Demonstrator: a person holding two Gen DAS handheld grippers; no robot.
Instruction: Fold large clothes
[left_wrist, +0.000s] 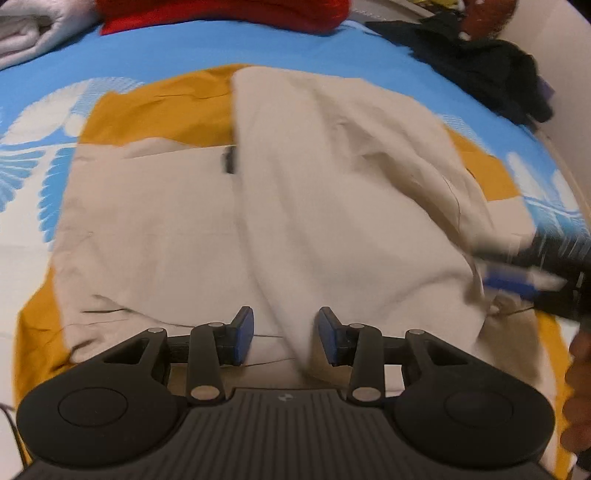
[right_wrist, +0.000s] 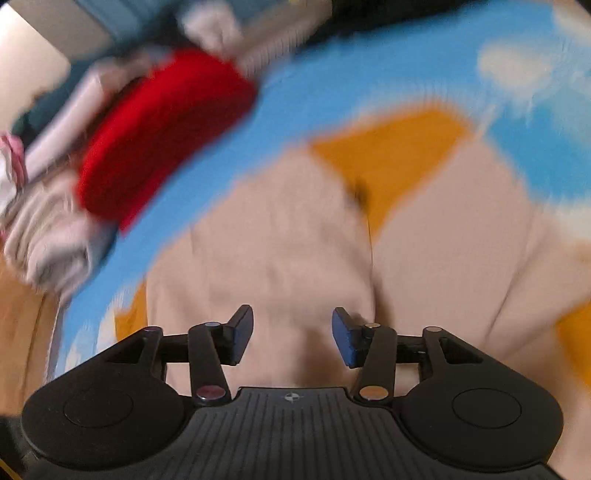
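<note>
The beige garment (left_wrist: 288, 206) lies spread on the bed (left_wrist: 184, 51), directly ahead of and beneath both sets of jaws, on a mustard-yellow cloth (left_wrist: 155, 110). One side panel looks already folded over the middle, its edge running away from the left gripper (left_wrist: 286, 334); the fold seems partly done, with the other side and the crosswise folds apparently left. The left gripper's jaws stand spread, a ridge of beige fabric rising between them but not pinched. The right gripper (right_wrist: 291, 334) hangs above the cloth, jaws spread and empty; that view is blurred. Far beyond the jaws lie a red knit (left_wrist: 229, 14), a pale folded cloth (left_wrist: 33, 33) and dark clothes (left_wrist: 480, 70), all clear of the fold.
</note>
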